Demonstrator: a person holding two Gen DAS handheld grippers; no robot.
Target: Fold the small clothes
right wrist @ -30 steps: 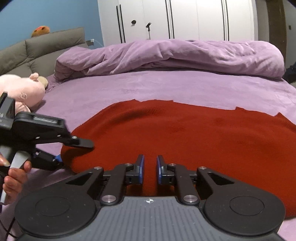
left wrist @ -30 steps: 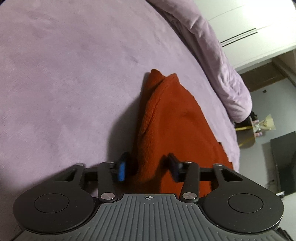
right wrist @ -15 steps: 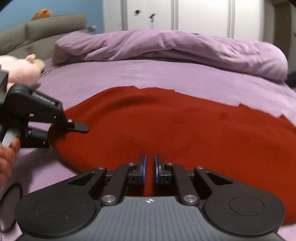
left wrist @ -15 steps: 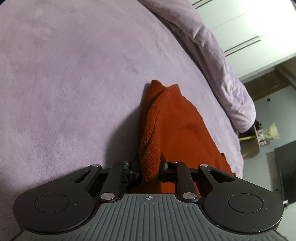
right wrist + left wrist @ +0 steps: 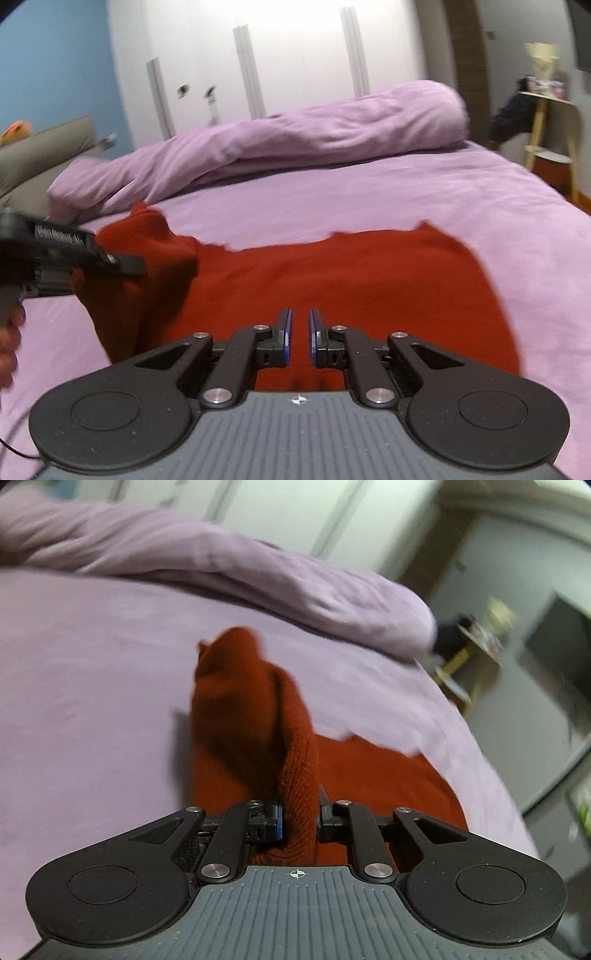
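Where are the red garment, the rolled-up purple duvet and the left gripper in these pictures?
red garment (image 5: 369, 280), right wrist view, its flat middle on the bed.
purple duvet (image 5: 295, 147), right wrist view, middle of the roll.
left gripper (image 5: 299, 818), left wrist view, between its fingertips, pinching red fabric.

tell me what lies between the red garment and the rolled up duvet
Only bare purple bedsheet lies between the red garment and the duvet, shown in the right wrist view.

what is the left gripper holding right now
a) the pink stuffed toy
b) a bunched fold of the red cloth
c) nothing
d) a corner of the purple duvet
b: in the left wrist view the left gripper is shut on a raised ridge of the red cloth, lifted off the purple bed sheet.
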